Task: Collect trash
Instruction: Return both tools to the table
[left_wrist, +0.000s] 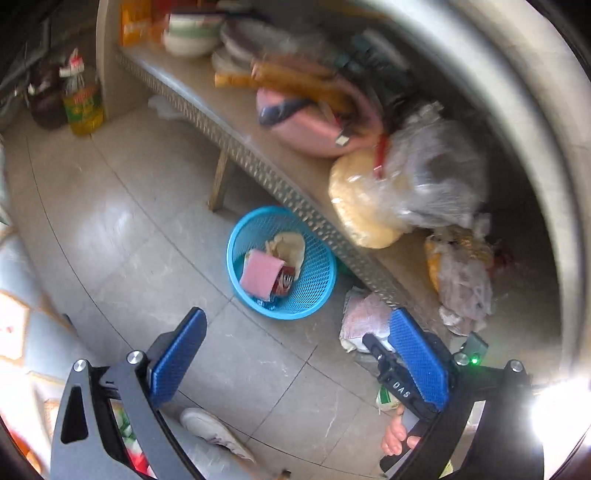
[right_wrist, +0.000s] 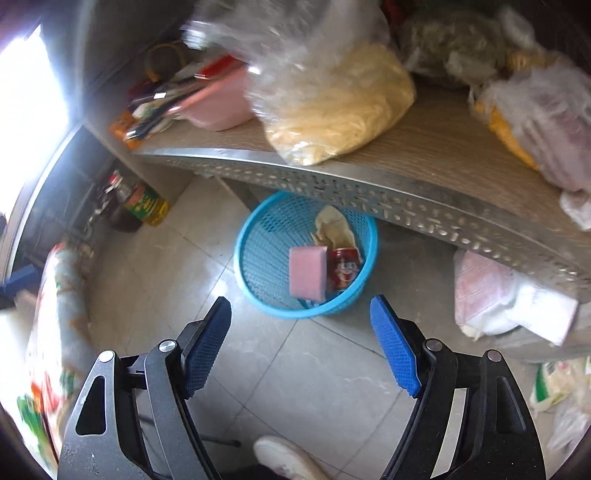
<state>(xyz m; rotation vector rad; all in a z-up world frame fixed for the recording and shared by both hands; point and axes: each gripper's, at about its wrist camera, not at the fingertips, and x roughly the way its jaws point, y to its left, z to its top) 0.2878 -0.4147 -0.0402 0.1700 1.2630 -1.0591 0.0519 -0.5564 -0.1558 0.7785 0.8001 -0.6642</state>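
Observation:
A blue mesh basket (left_wrist: 240, 243) (right_wrist: 258, 236) stands on the tiled floor, partly under a low shelf. In it lie a pink sponge (left_wrist: 260, 275) (right_wrist: 308, 273), a red wrapper (left_wrist: 284, 282) (right_wrist: 345, 266) and a beige crumpled piece (left_wrist: 290, 245) (right_wrist: 334, 227). My left gripper (left_wrist: 297, 321) is open and empty, above the floor in front of the basket. My right gripper (right_wrist: 301, 308) is open and empty, just in front of the basket's near rim. The right gripper's body (left_wrist: 399, 384) shows beside my left gripper's right finger.
The low shelf (left_wrist: 258, 166) (right_wrist: 406, 192) holds a bag of yellow noodles (left_wrist: 362, 206) (right_wrist: 340, 107), a pink bowl (left_wrist: 317, 125) (right_wrist: 221, 107), plastic bags and dishes. Oil bottles (left_wrist: 83, 103) (right_wrist: 146, 205) stand at the left wall. White bags (left_wrist: 364, 321) (right_wrist: 495, 302) lie under the shelf. A white shoe (left_wrist: 214, 430) (right_wrist: 284, 458) is near.

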